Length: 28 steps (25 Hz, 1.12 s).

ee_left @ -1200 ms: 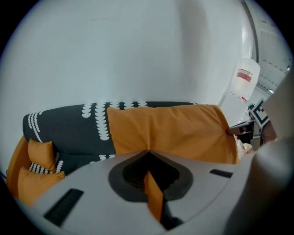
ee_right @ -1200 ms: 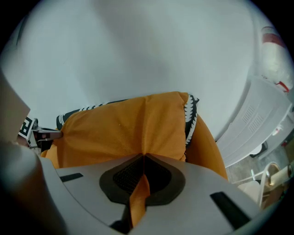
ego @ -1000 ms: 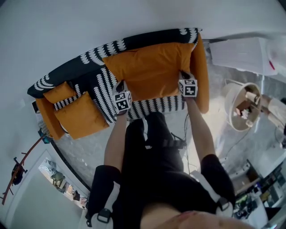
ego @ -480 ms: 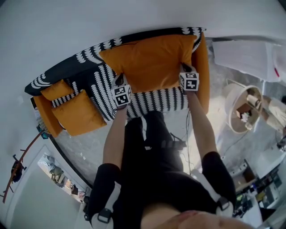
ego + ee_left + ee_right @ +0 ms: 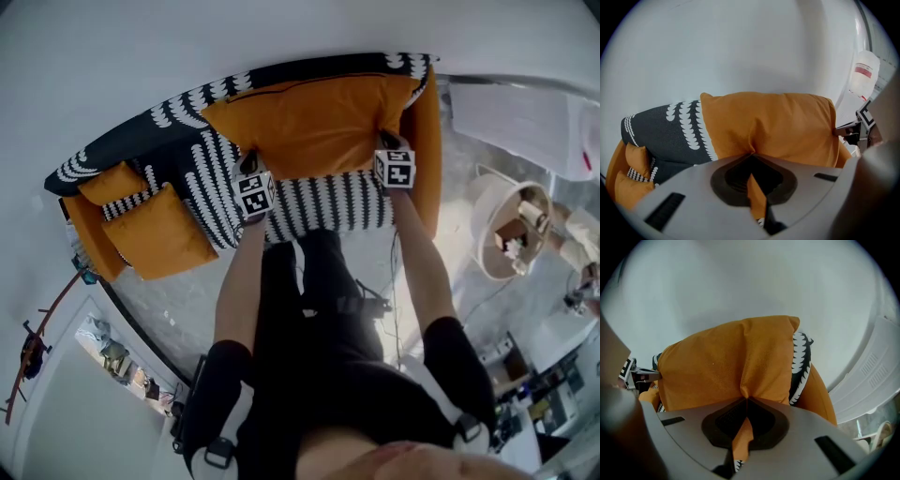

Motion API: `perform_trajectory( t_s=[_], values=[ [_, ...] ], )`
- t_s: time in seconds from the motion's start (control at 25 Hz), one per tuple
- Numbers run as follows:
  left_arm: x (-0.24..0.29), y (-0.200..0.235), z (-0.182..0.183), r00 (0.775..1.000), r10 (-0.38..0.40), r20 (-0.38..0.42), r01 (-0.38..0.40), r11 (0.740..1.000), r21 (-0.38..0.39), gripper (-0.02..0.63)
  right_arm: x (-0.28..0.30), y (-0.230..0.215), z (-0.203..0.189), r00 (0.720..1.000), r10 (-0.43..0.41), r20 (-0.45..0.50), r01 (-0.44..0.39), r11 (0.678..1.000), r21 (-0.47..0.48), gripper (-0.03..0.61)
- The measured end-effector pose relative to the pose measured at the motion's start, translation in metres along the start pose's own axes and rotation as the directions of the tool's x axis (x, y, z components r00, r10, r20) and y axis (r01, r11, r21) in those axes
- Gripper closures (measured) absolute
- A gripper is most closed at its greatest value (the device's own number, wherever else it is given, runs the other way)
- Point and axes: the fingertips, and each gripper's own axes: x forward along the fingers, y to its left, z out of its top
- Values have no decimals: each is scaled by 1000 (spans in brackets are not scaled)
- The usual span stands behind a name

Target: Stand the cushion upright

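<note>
A large orange cushion (image 5: 314,127) leans upright against the back of a black-and-white patterned sofa (image 5: 187,169). My left gripper (image 5: 248,166) is shut on the cushion's lower left edge, and orange fabric (image 5: 757,199) is pinched between its jaws. My right gripper (image 5: 387,142) is shut on the lower right edge, with a fold of fabric (image 5: 740,441) in its jaws. In the left gripper view the cushion (image 5: 773,124) fills the middle; in the right gripper view the cushion (image 5: 726,364) stands before the white wall.
Two smaller orange cushions (image 5: 155,234) lie at the sofa's left end. An orange armrest (image 5: 427,141) borders the right end. A round white basket (image 5: 511,225) with items stands on the floor at right. A white wall rises behind the sofa.
Both grippers moved with the cushion toward the sofa's back; the cushion now stands against the backrest and more striped seat shows in front of it.
</note>
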Motion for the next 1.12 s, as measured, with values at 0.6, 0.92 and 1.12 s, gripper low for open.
perform_trajectory(
  t_s=[0.6, 0.92, 1.12],
  values=[
    [16, 2, -17, 1000, 12, -23, -13, 1000, -22, 614, 19, 0, -18, 1000, 4, -28, -4, 1000, 13, 572],
    [20, 3, -20, 999, 0, -33, -3, 998, -69, 608, 19, -4, -22, 1000, -14, -20, 15, 999, 34, 541],
    [20, 0, -23, 999, -12, -51, 8, 997, -74, 593, 17, -10, -27, 999, -39, -29, 41, 998, 42, 521]
  ],
)
